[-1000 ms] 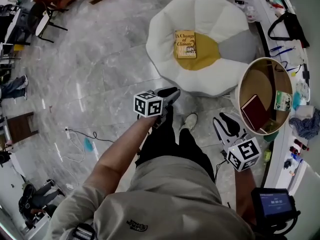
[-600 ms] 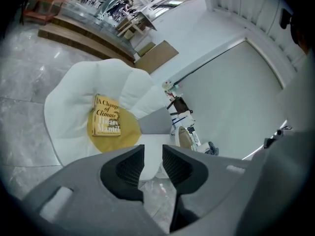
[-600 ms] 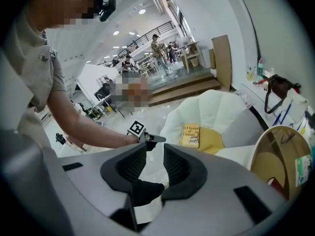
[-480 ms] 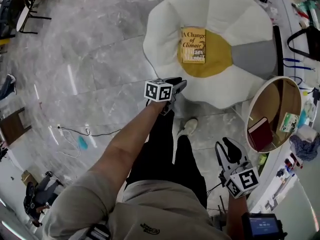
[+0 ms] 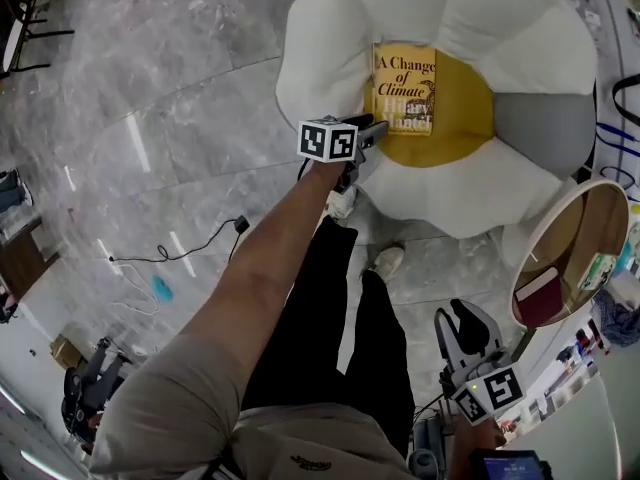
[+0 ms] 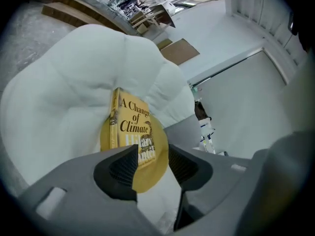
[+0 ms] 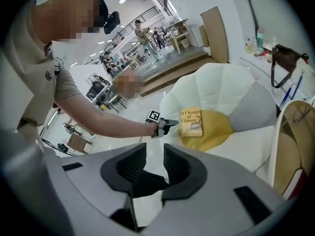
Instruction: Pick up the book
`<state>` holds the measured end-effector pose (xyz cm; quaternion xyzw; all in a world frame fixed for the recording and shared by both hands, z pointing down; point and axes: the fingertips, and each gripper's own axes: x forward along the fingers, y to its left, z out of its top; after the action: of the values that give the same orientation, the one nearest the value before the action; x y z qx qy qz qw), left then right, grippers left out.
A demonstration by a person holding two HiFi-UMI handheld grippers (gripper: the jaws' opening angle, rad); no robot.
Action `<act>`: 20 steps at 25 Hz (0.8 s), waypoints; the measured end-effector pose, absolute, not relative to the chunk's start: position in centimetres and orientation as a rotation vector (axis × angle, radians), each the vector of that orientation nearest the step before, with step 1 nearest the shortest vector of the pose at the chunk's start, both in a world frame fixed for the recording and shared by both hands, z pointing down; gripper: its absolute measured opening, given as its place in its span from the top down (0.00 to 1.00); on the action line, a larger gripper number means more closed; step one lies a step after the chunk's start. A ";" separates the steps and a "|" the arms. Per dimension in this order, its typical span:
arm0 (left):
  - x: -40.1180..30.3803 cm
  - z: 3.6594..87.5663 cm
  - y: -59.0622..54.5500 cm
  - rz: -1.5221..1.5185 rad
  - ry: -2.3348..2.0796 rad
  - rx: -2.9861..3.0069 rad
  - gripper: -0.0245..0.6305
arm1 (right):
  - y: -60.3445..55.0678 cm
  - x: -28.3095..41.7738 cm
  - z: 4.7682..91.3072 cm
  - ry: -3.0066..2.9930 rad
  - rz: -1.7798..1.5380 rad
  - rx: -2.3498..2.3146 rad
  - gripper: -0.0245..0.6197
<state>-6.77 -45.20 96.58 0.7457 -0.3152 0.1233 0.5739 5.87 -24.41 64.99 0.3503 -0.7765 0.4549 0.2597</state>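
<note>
A yellow book [image 5: 404, 88] lies flat on the yellow centre of a white flower-shaped chair [image 5: 330, 58]. My left gripper [image 5: 375, 128] reaches out over the chair's near edge, just short of the book's near left corner. Its jaws are opening and nothing is between them. In the left gripper view the book [image 6: 133, 127] shows past the left gripper [image 6: 152, 163]. My right gripper [image 5: 460, 320] hangs low at my right side, far from the book, with its jaws slightly apart and empty. In the right gripper view the right gripper [image 7: 153, 163] points toward the book [image 7: 191, 121] on the chair.
A round wooden side table [image 5: 610, 218] with a dark red book [image 5: 540, 303] in it stands right of the chair. A grey segment [image 5: 545, 133] makes up the chair's right side. A black cable [image 5: 190, 248] trails over the marble floor at left. My legs and shoes stand before the chair.
My left arm has stretched forward from over the floor to the chair's edge near the book. My right gripper has dropped lower and nearer my side.
</note>
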 end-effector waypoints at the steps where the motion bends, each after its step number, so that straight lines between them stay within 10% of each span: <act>1: -6.7 97.6 -45.6 0.291 -0.737 1.740 0.69 | -24.5 5.7 65.7 -2.097 1.246 0.949 0.78; 20: -5.1 108.4 -45.9 0.297 -0.667 1.651 0.59 | -23.6 5.8 73.3 -2.031 1.359 0.957 0.78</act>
<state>-5.11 -45.85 108.41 0.7178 -0.2899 0.1290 0.6198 5.83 -23.62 73.34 0.3526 -0.7481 0.5007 0.2556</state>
